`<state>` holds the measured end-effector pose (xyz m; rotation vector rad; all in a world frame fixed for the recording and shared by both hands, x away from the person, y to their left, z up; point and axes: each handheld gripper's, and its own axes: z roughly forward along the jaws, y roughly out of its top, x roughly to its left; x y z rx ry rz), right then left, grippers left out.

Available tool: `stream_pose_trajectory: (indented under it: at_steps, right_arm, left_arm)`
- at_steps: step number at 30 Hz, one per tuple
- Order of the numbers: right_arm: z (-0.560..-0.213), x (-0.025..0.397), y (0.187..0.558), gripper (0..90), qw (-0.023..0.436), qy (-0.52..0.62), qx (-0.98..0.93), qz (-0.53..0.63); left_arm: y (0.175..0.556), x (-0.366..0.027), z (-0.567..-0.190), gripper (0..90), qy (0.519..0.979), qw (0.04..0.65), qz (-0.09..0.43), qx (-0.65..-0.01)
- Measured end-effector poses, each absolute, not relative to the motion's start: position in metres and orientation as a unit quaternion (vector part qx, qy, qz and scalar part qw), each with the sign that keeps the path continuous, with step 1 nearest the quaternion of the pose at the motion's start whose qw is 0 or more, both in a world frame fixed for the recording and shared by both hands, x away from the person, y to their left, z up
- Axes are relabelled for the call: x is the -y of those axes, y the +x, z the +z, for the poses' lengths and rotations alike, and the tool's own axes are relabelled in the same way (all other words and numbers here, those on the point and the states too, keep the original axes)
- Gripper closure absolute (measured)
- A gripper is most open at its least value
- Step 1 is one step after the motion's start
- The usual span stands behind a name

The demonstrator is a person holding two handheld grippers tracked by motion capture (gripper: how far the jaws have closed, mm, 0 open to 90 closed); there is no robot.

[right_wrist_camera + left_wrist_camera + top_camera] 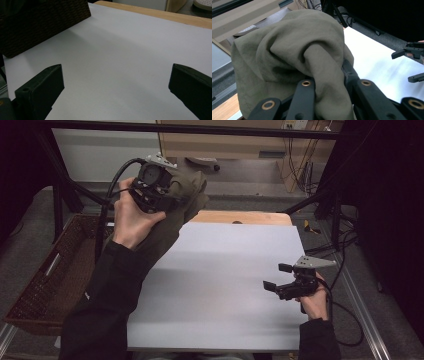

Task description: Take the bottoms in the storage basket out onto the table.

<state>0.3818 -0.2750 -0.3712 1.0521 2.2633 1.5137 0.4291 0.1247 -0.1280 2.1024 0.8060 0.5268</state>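
An olive cloth [187,187] is clamped between the closed jaws of the left gripper [165,195] and held aloft over the table's far left corner, above the white sheet [225,285]. The right gripper [277,277] is held wide open and empty at the near right. A carrying step is judged in hand; next, the cloth would probably need lowering onto the sheet or into the wicker basket [45,280].

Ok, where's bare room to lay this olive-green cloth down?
Nearly the whole white sheet is bare, from the wooden table edge down to the near edge. Crowded spots: the olive-green cloth in the left gripper at its far-left corner, and the open right gripper at right.
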Motion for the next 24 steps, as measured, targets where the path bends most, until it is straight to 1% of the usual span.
stream_pose_trajectory:
  at_steps: [18, 24]
  right_arm:
    - [-0.369, 0.277, 0.380, 0.6, 0.112, 0.357, -0.767, 0.522]
    - [-0.369, 0.277, 0.380, 0.6, 0.113, 0.355, -0.766, 0.523]
  left_arm:
    - [0.432, -0.095, -0.126, 76.6, 0.840, 0.411, 0.199, -0.295]
    - [0.436, -0.085, -0.131, 76.7, 0.843, 0.417, 0.184, -0.286]
